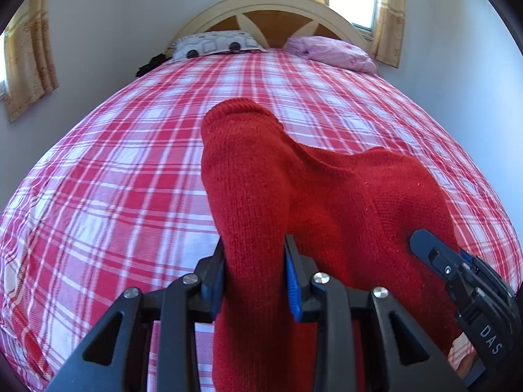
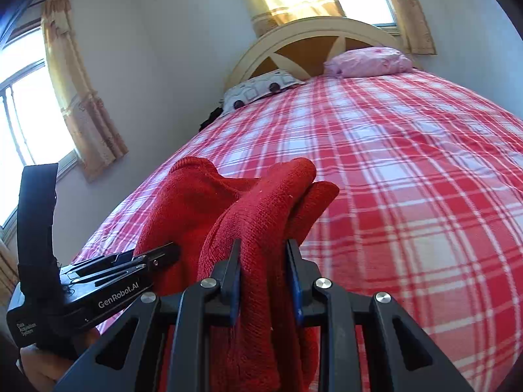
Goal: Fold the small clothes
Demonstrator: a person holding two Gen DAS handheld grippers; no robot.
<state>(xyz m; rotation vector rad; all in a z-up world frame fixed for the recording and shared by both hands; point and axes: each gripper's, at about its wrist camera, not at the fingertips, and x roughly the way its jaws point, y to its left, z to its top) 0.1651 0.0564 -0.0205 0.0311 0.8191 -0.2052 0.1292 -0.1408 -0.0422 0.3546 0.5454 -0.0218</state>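
A red knitted garment (image 1: 294, 196) hangs between both grippers above the bed. My left gripper (image 1: 255, 261) is shut on one bunched part of it, which sticks up past the fingers. My right gripper (image 2: 264, 261) is shut on another bunched part (image 2: 261, 215). In the left wrist view the right gripper (image 1: 457, 268) shows at the lower right, against the cloth. In the right wrist view the left gripper (image 2: 143, 261) shows at the lower left, clamped on the cloth. The garment's lower part is hidden below the fingers.
The bed has a red and white plaid sheet (image 1: 130, 163). A patterned pillow (image 1: 215, 44) and a pink pillow (image 1: 333, 52) lie by the curved headboard (image 1: 278, 9). Walls stand close on both sides. Curtained windows (image 2: 26, 104) are behind and to the left.
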